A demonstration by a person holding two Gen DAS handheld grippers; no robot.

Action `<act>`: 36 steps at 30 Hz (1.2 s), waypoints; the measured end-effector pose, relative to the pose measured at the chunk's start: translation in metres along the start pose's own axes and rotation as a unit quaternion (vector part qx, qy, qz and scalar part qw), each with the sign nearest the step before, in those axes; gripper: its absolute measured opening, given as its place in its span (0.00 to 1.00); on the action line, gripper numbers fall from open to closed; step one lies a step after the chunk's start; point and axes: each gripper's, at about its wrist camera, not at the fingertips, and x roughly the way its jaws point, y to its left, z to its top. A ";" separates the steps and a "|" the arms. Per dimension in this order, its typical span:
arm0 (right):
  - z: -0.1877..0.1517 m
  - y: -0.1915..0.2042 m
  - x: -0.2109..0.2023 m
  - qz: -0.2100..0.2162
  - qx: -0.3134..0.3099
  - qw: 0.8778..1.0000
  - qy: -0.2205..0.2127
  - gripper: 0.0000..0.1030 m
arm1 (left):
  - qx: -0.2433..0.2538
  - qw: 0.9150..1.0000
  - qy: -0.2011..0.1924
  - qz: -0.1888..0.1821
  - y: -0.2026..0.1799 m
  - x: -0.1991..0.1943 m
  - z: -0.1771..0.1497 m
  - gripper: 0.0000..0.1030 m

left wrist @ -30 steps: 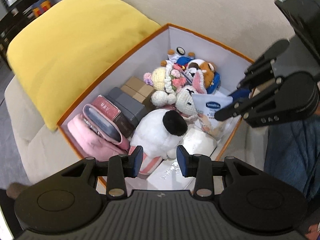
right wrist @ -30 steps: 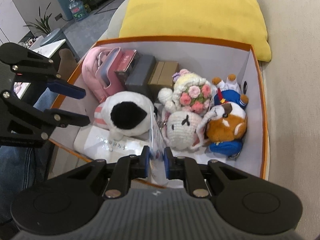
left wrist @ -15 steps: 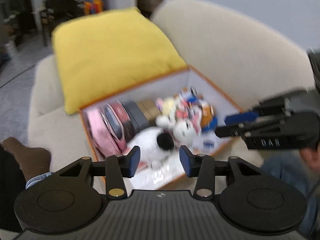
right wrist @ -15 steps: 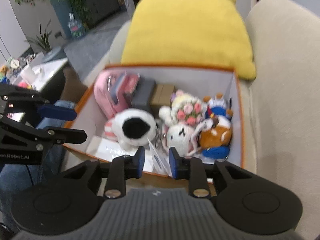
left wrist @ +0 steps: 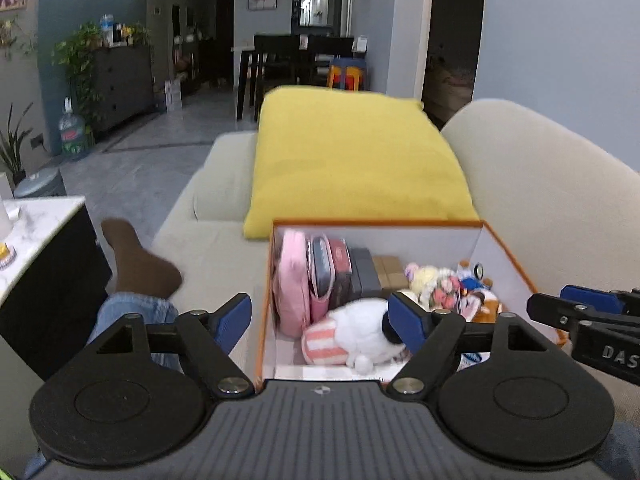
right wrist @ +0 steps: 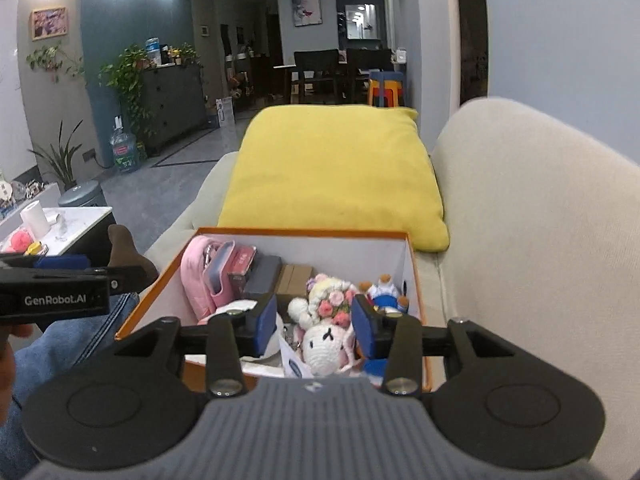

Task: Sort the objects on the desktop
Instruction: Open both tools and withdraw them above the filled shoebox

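Observation:
An orange-rimmed white box (left wrist: pixel 376 223) (right wrist: pixel 304 232) sits on a beige sofa. It holds a pink pouch (left wrist: pixel 293 284) (right wrist: pixel 196 276), dark cases, brown boxes (left wrist: pixel 390 272), a white plush with a black patch (left wrist: pixel 360 332), crocheted dolls (right wrist: pixel 326 344) and a blue sailor plush (right wrist: pixel 386 294). A white and blue packet (right wrist: pixel 294 364) lies in the box's near side. My left gripper (left wrist: pixel 320 318) is open and empty, above the near edge. My right gripper (right wrist: pixel 314 326) is open and empty, just before the box.
A yellow cushion (left wrist: pixel 352 160) (right wrist: pixel 336 172) lies behind the box against the sofa back (left wrist: pixel 560 200). A person's jeans leg (left wrist: pixel 132 312) and brown sock (left wrist: pixel 136 264) lie to the left. A marble-topped table (left wrist: pixel 28 232) stands far left.
The right gripper opened and let go of the white and blue packet, which now lies in the box. Both grippers pulled back and tilted up; the left opened wider.

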 end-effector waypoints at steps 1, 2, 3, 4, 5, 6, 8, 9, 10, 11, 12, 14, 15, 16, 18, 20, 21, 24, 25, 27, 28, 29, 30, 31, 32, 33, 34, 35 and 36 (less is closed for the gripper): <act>-0.003 -0.001 0.004 -0.004 0.006 1.000 0.003 0.43 | 0.002 1.000 0.005 0.003 -0.003 0.005 -0.003 0.86; -0.008 -0.001 0.010 -0.009 0.011 1.000 0.006 0.43 | 0.008 1.000 0.009 0.007 -0.006 0.008 -0.006 0.86; -0.011 -0.002 0.016 -0.012 0.017 1.000 0.014 0.43 | 0.014 1.000 0.012 0.005 -0.009 0.012 -0.011 0.86; -0.014 -0.002 0.021 -0.013 0.021 1.000 0.019 0.43 | 0.019 1.000 0.017 0.001 -0.013 0.016 -0.014 0.86; -0.017 -0.002 0.026 -0.013 0.025 0.999 0.024 0.43 | 0.019 1.000 0.023 -0.002 -0.015 0.017 -0.019 0.86; -0.020 -0.001 0.029 -0.016 0.024 0.999 0.026 0.43 | 0.018 0.999 0.028 -0.005 -0.017 0.021 -0.022 0.86; -0.024 0.004 0.034 -0.025 0.012 0.999 0.028 0.43 | 0.019 0.999 0.034 -0.010 -0.020 0.027 -0.027 0.86; -0.026 0.005 0.037 -0.023 0.010 0.999 0.031 0.43 | 0.019 0.999 0.035 -0.011 -0.021 0.030 -0.029 0.86; -0.027 0.004 0.038 -0.018 0.012 0.999 0.033 0.43 | 0.019 0.999 0.038 -0.008 -0.021 0.033 -0.030 0.86; -0.028 0.004 0.040 -0.015 0.015 0.999 0.034 0.43 | 0.018 0.999 0.039 -0.005 -0.023 0.036 -0.032 0.86; -0.029 0.004 0.042 -0.017 0.016 0.999 0.035 0.43 | 0.018 0.999 0.041 -0.005 -0.023 0.038 -0.033 0.86; -0.030 0.002 0.046 -0.020 0.016 0.999 0.044 0.44 | 0.017 0.999 0.048 -0.004 -0.024 0.042 -0.035 0.86; -0.031 0.001 0.048 -0.018 0.018 0.999 0.047 0.44 | 0.018 0.999 0.052 -0.003 -0.025 0.044 -0.037 0.86; -0.032 0.001 0.049 -0.019 0.018 0.999 0.047 0.44 | 0.019 0.998 0.055 -0.003 -0.026 0.045 -0.037 0.86; -0.033 0.003 0.049 -0.022 0.011 0.999 0.047 0.45 | 0.022 0.998 0.056 -0.002 -0.028 0.047 -0.038 0.86; -0.035 0.007 0.049 -0.027 0.001 0.999 0.048 0.46 | 0.027 0.998 0.054 0.004 -0.032 0.047 -0.039 0.86; -0.035 0.008 0.050 -0.029 -0.005 0.998 0.048 0.46 | 0.030 0.998 0.053 0.008 -0.033 0.047 -0.039 0.86; -0.036 0.009 0.051 -0.033 -0.009 0.998 0.050 0.46 | 0.031 0.998 0.055 0.011 -0.034 0.047 -0.039 0.86; -0.036 0.009 0.052 -0.033 -0.008 0.998 0.051 0.47 | 0.029 0.998 0.055 0.010 -0.033 0.048 -0.039 0.86; -0.036 0.008 0.053 -0.033 -0.008 0.998 0.052 0.47 | 0.029 0.998 0.056 0.011 -0.033 0.049 -0.039 0.86; -0.036 0.008 0.054 -0.034 -0.008 0.998 0.053 0.47 | 0.029 0.998 0.056 0.011 -0.033 0.050 -0.039 0.86; -0.036 0.008 0.054 -0.034 -0.009 0.998 0.053 0.47 | 0.028 0.998 0.057 0.012 -0.033 0.050 -0.039 0.86; -0.036 0.008 0.054 -0.034 -0.009 0.998 0.053 0.47 | 0.028 0.998 0.057 0.013 -0.033 0.050 -0.039 0.86; -0.036 0.008 0.054 -0.034 -0.009 0.998 0.053 0.47 | 0.028 0.998 0.057 0.013 -0.033 0.050 -0.039 0.86; -0.036 0.008 0.055 -0.033 -0.009 0.998 0.053 0.47 | 0.028 0.998 0.057 0.013 -0.033 0.050 -0.039 0.86; -0.036 0.008 0.055 -0.033 -0.009 0.998 0.053 0.47 | 0.028 0.998 0.058 0.013 -0.033 0.050 -0.039 0.86; -0.036 0.008 0.055 -0.034 -0.009 0.998 0.053 0.47 | 0.028 0.998 0.059 0.013 -0.033 0.050 -0.039 0.86; -0.036 0.008 0.055 -0.034 -0.009 0.998 0.053 0.47 | 0.028 0.998 0.059 0.014 -0.033 0.050 -0.038 0.86; -0.036 0.008 0.054 -0.034 -0.009 0.998 0.053 0.47 | 0.027 0.998 0.059 0.014 -0.033 0.050 -0.039 0.86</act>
